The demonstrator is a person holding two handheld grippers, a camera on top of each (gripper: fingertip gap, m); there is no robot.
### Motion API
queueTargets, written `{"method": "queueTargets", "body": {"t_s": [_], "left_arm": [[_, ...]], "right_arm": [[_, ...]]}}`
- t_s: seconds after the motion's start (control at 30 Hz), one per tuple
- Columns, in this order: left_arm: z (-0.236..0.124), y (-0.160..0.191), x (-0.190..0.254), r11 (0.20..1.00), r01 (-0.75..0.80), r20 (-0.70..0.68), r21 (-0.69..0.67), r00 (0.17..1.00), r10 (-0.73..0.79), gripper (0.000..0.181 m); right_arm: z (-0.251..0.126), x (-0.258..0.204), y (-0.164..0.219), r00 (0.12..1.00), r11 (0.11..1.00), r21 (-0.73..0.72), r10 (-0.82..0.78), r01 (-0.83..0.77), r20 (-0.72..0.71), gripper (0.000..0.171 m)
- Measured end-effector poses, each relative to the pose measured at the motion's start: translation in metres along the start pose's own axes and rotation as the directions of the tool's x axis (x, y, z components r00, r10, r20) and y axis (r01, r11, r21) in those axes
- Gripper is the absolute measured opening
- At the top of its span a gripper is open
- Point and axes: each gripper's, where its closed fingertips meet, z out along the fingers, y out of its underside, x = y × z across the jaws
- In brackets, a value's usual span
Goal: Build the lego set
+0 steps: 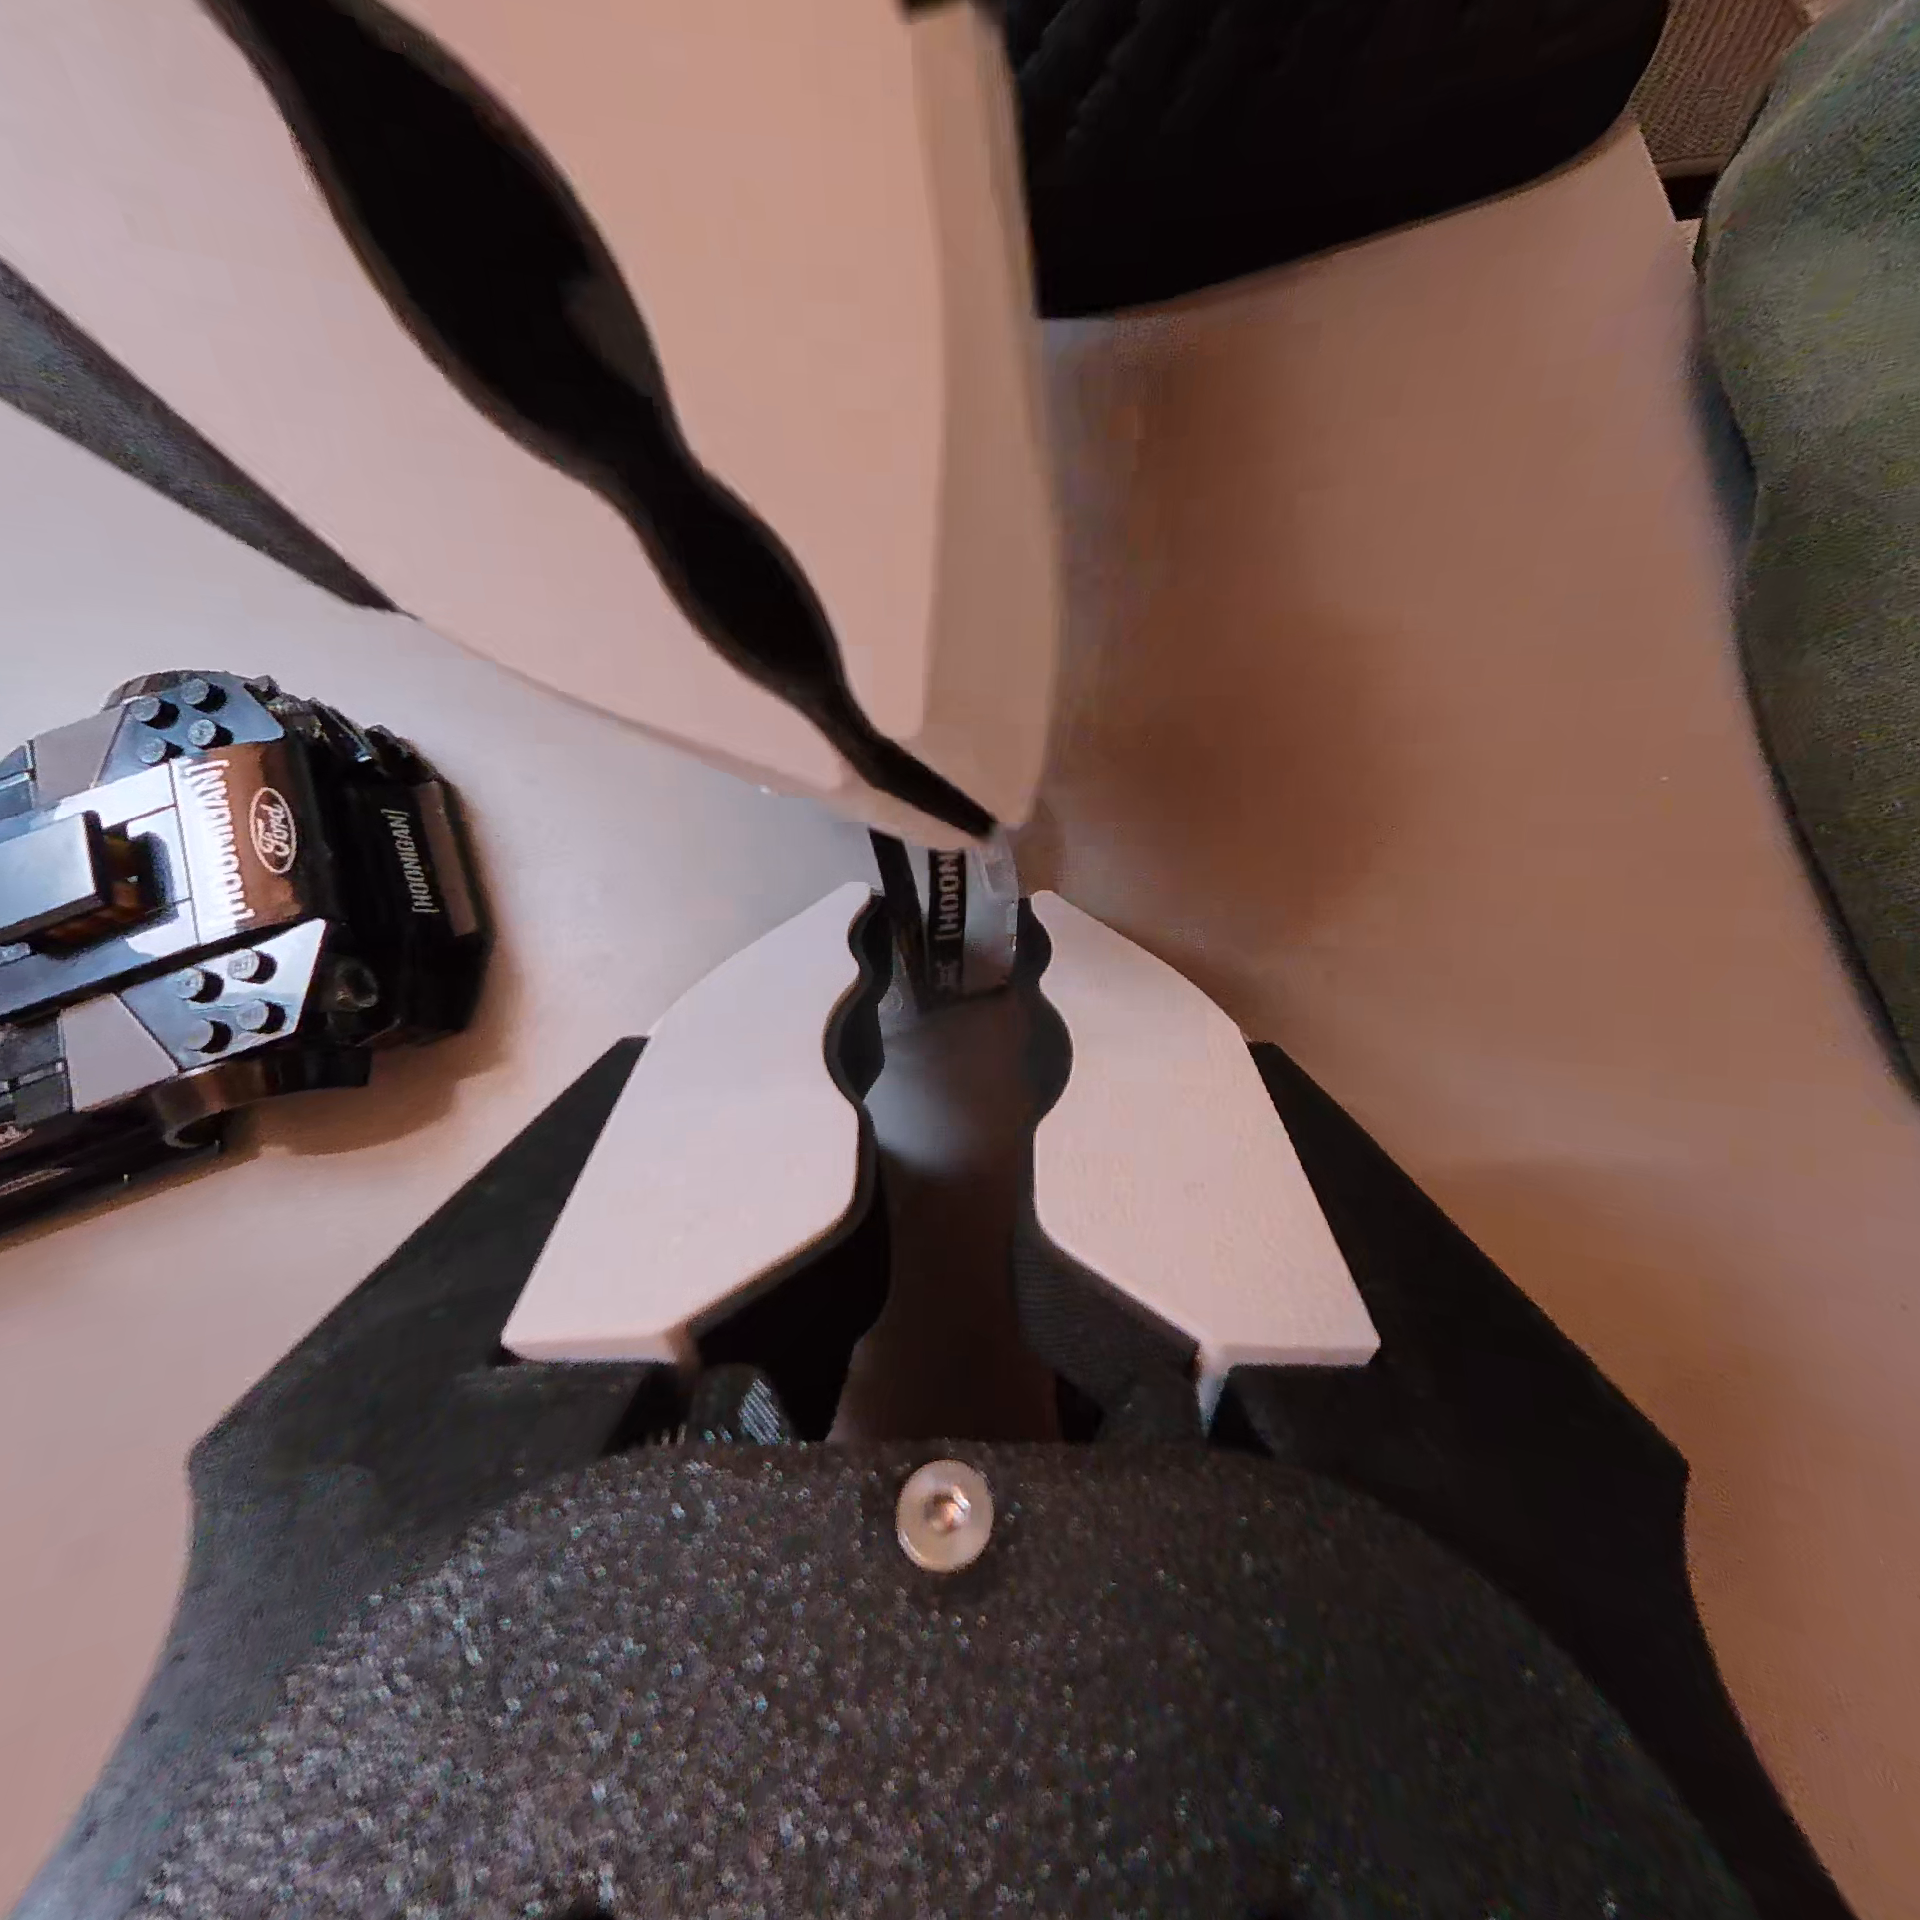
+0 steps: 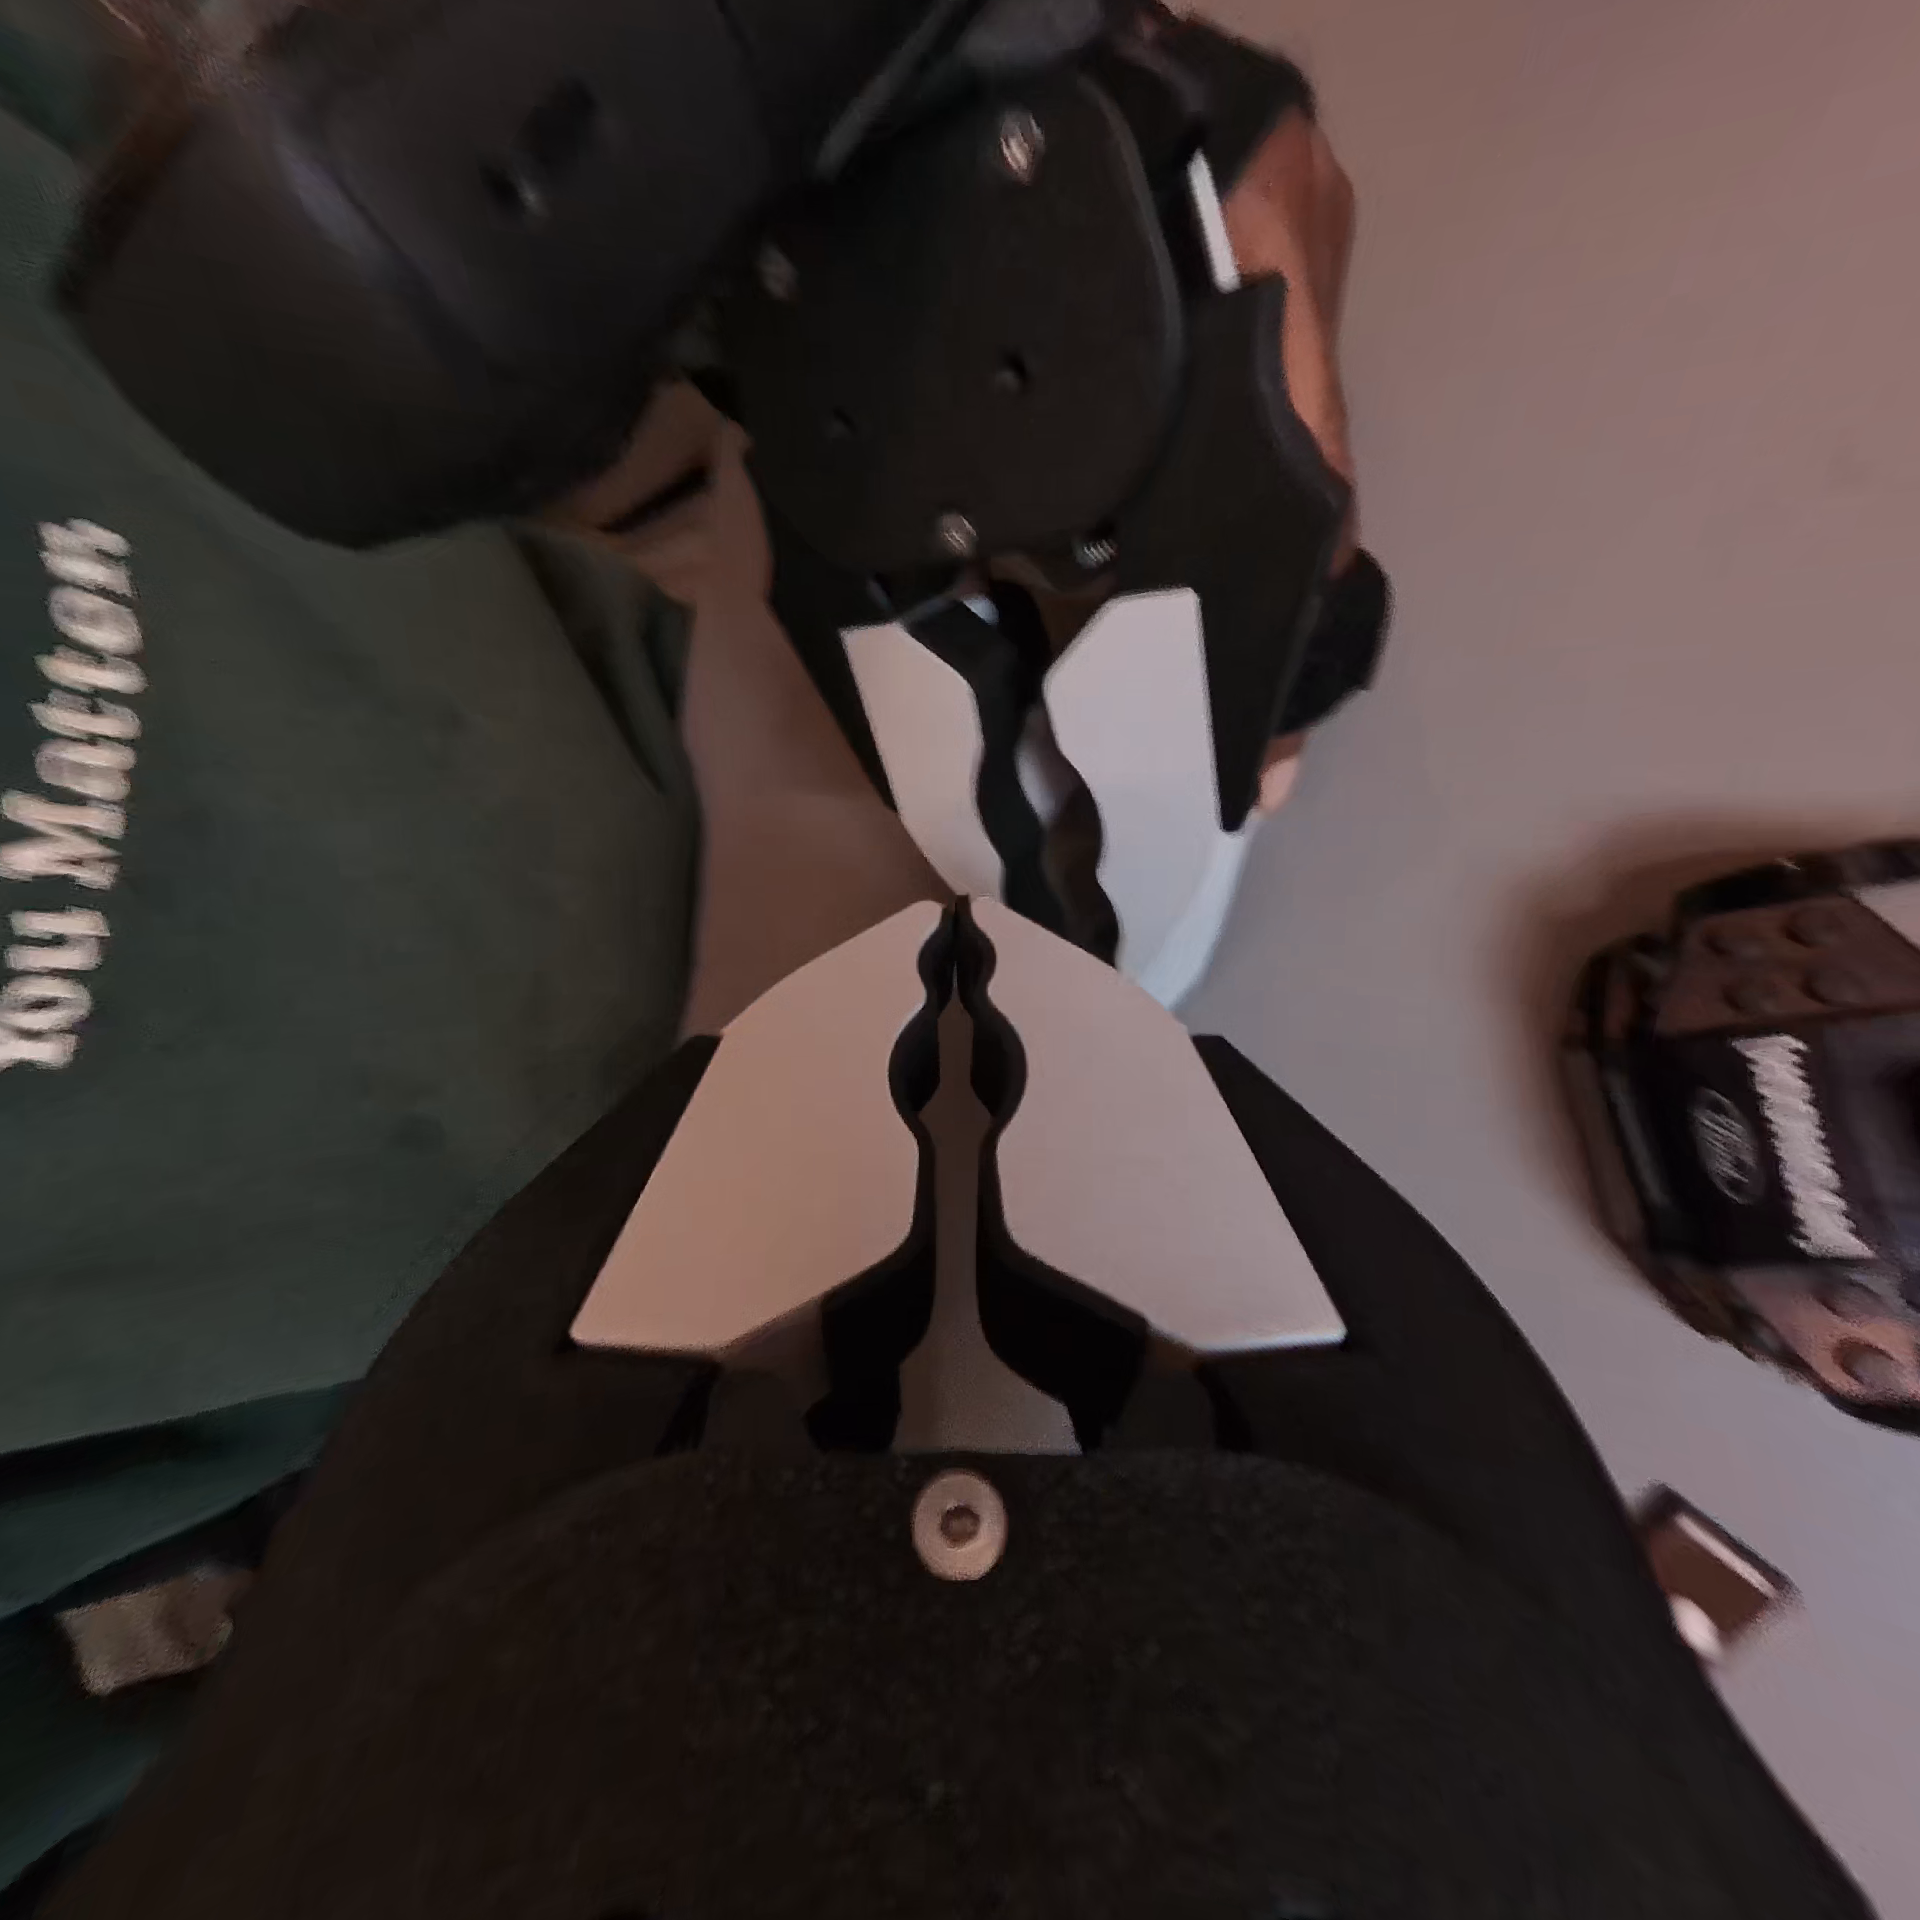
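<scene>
Table [image 1: 1351, 623]: pale, open room right of centre; far edge close ahead, dark drop past it. Green-shirted person [image 2: 312, 831] close by, crowding that side. Car [image 1: 239, 914]: black, part-built, left on table, well apart from grippers. Left gripper [image 1: 951, 935]: narrow, pinching small printed black piece [image 1: 951, 930] by its lower end. Right gripper [image 1: 977, 826]: tips pressed together, on piece's upper end or merely touching, cannot tell. Likely trouble: both pulling askew, piece twisting loose, dropping over edge. Right view blurred.
</scene>
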Motion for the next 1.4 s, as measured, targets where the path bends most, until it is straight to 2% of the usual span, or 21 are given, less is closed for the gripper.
{"method": "queueTargets", "body": {"t_s": [0.13,0.27,0.3,0.37,0.4,0.63,0.93,1.4], "left_arm": [[0.0,0.0,0.0,1.0,0.002,0.002,-0.001,1.0,-0.002,0.023],[0.0,0.001,0.0,1.0,0.01,0.002,0.0,1.0,-0.01,0.023],[0.0,0.001,0.0,1.0,0.012,0.006,0.001,1.0,-0.012,0.023],[0.0,0.001,0.0,1.0,0.019,0.016,0.005,1.0,-0.019,0.023],[-0.001,0.001,0.0,1.0,0.021,0.023,0.007,1.0,-0.021,0.023],[-0.001,0.001,-0.002,0.999,0.04,0.047,0.006,0.998,-0.041,0.023],[-0.001,0.002,-0.004,0.998,0.061,0.063,0.001,0.996,-0.061,0.023],[-0.001,0.002,-0.006,0.995,0.09,0.096,-0.039,0.992,-0.086,0.023]], "right_arm": [[-0.006,0.001,0.003,1.0,0.999,0.02,0.031,-0.031,-0.002,0.0],[-0.015,0.02,0.013,0.988,0.998,0.052,0.052,-0.044,-0.147,0.0],[-0.018,0.022,0.015,0.982,0.997,0.072,0.043,-0.031,-0.182,0.02],[-0.021,0.02,0.019,0.975,0.989,0.145,0.049,-0.018,-0.216,0.033],[-0.02,0.019,0.022,0.969,0.983,0.183,0.057,-0.013,-0.241,0.034],[-0.005,0.025,0.033,0.905,0.936,0.351,0.138,0.013,-0.402,0.018],[-0.002,0.027,0.034,0.896,0.946,0.324,0.139,0.005,-0.421,0.001],[0.005,0.009,0.015,0.892,0.946,0.316,0.075,0.078,-0.445,0.0]]}}
